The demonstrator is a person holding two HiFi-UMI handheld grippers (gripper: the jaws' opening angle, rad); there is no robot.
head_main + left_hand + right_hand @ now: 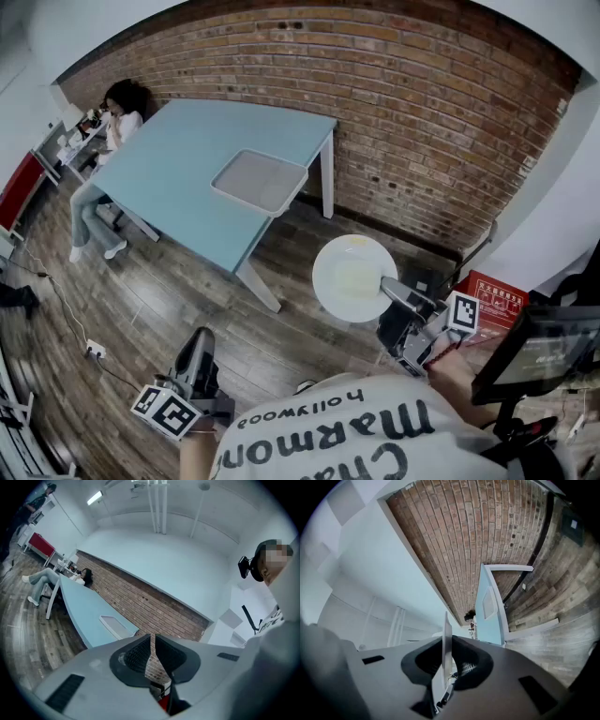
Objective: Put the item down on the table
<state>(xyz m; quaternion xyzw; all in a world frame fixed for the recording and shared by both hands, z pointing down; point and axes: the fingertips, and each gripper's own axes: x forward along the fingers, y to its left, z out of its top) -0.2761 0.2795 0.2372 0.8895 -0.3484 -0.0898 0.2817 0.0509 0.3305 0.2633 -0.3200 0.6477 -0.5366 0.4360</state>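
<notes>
One plate (354, 277), white and round, sits right of frame centre, off the table, clamped at its edge by the right gripper (401, 300). The left gripper (197, 364) is at lower left, jaws pressed together on nothing. One blue table (169, 187) at upper left carries one tray (261, 181). One person (108, 155) sits at its far left end. Two grippers in total.

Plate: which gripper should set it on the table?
Right. The right gripper is shut on the plate by its rim, on the side facing the table; the left gripper is shut on nothing.
</notes>
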